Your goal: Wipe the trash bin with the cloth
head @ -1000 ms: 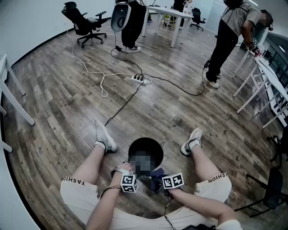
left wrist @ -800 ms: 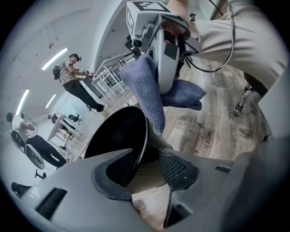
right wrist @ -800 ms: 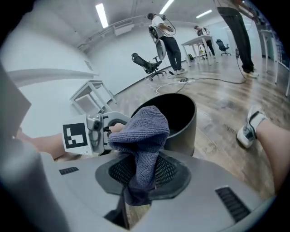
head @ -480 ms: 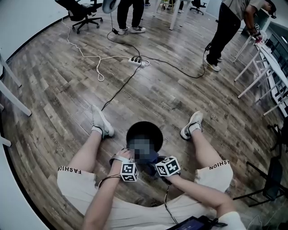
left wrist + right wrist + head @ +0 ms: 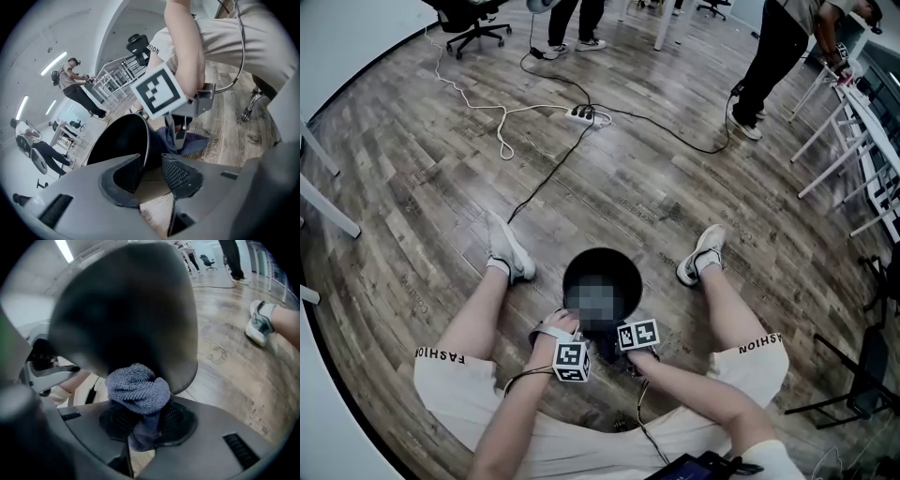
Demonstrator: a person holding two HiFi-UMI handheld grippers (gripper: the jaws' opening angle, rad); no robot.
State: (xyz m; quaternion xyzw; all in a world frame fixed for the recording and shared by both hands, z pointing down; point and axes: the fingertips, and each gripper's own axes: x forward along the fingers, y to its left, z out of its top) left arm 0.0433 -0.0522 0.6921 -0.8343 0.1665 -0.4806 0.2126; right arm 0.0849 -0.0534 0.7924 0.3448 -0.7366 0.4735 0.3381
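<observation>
The black trash bin (image 5: pixel 581 262) stands on the floor between my outstretched legs. My left gripper (image 5: pixel 151 161) is at its near rim, the bin (image 5: pixel 119 140) wall reaching down between the jaws. They are closing, but a gap still shows on the right pad's side. My right gripper (image 5: pixel 145 416) is shut on a bunched blue-grey cloth (image 5: pixel 138 387), which it holds against the bin's (image 5: pixel 126 310) outer wall. In the left gripper view the cloth (image 5: pixel 168 138) hangs below the right gripper's marker cube (image 5: pixel 157 91). Both cubes sit close together in the head view, left (image 5: pixel 571 361) and right (image 5: pixel 637 335).
My shoes (image 5: pixel 508 255) (image 5: pixel 701 253) flank the bin. A power strip (image 5: pixel 581 114) with black and white cables lies on the wood floor beyond. A person (image 5: pixel 769 47) stands at the far right near white tables (image 5: pixel 853 141). An office chair (image 5: pixel 469 14) is at the far left.
The right gripper with the cloth has slid left and toward the bin, its cube now beside the left one. The left gripper stays at the near rim.
</observation>
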